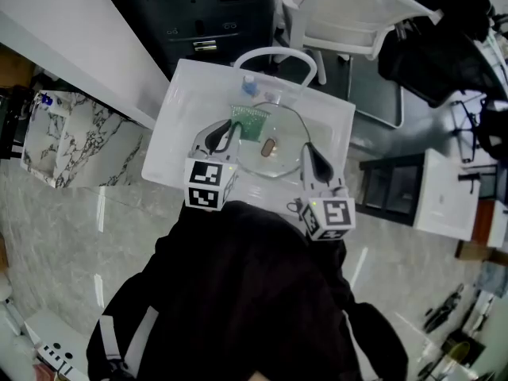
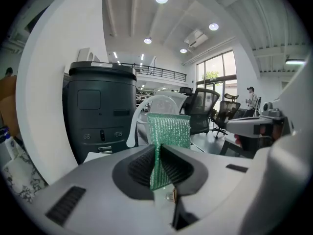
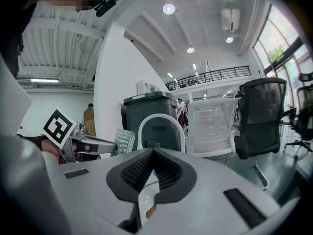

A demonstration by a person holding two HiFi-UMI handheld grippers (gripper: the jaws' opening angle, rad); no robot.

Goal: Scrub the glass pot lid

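L gripper (image 1: 226, 133) pinches sponge (image 1: 252, 121) at lid (image 1: 274, 148), centre frame, ready to scrub; R gripper (image 1: 310, 158) clamps lid rim, prob. steadying it in tub (image 1: 176, 125).

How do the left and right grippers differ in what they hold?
The left gripper is shut on a green scouring pad, upright between its jaws; the right gripper is shut on the rim of the glass lid. The left gripper is at the lid's left side, the right gripper at its right side. Both are over the white tub.
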